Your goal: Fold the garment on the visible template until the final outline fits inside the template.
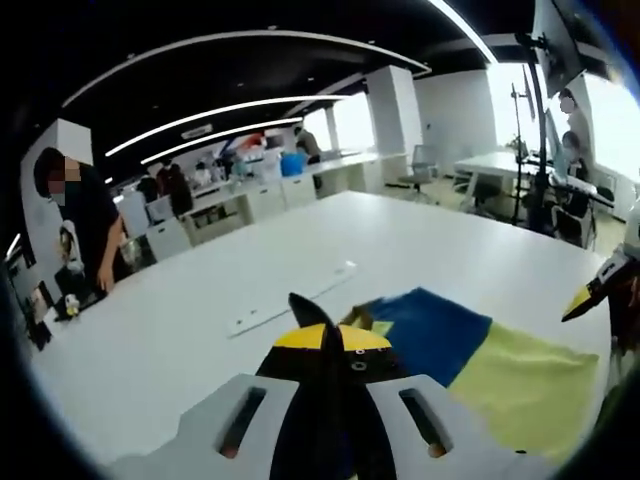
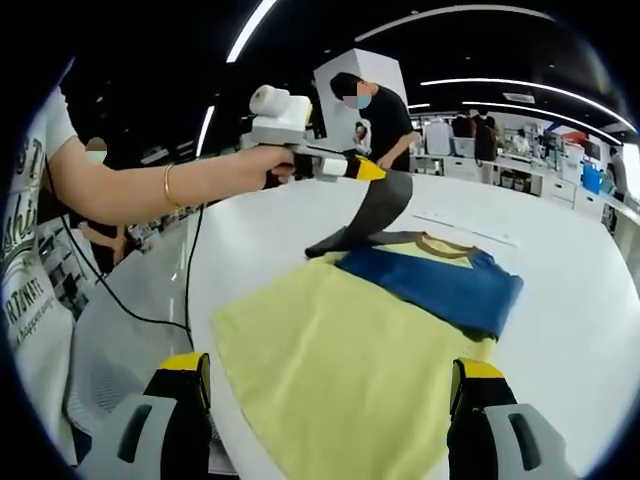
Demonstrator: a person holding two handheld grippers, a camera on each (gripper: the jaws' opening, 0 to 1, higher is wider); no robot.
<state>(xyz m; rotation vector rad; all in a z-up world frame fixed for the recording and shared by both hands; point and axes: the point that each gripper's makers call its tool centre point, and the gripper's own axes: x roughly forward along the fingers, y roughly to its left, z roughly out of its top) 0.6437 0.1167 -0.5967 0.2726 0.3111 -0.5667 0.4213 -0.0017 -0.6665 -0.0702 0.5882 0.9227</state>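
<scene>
Yellow-blue shirt [image 2: 380, 340] lies mostly unfolded; left gripper [image 2: 372, 172] pinches a dark sleeve [image 2: 375, 215], right gripper [image 2: 325, 395] wide open, empty.

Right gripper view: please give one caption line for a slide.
Left gripper lifts a dark sleeve of the yellow-and-blue garment above the white table.

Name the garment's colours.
Garment: pale yellow body, blue upper part, tan collar; clearest in the right gripper view.

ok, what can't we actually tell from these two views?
- Template: none can be made out under the garment in either view.
- Garment's near hem: cut off by the bottom edge in the right gripper view.
- Dark sleeve end: hidden inside the left tongs.
- Right tongs: the left gripper view shows just a tip at its right edge.
</scene>
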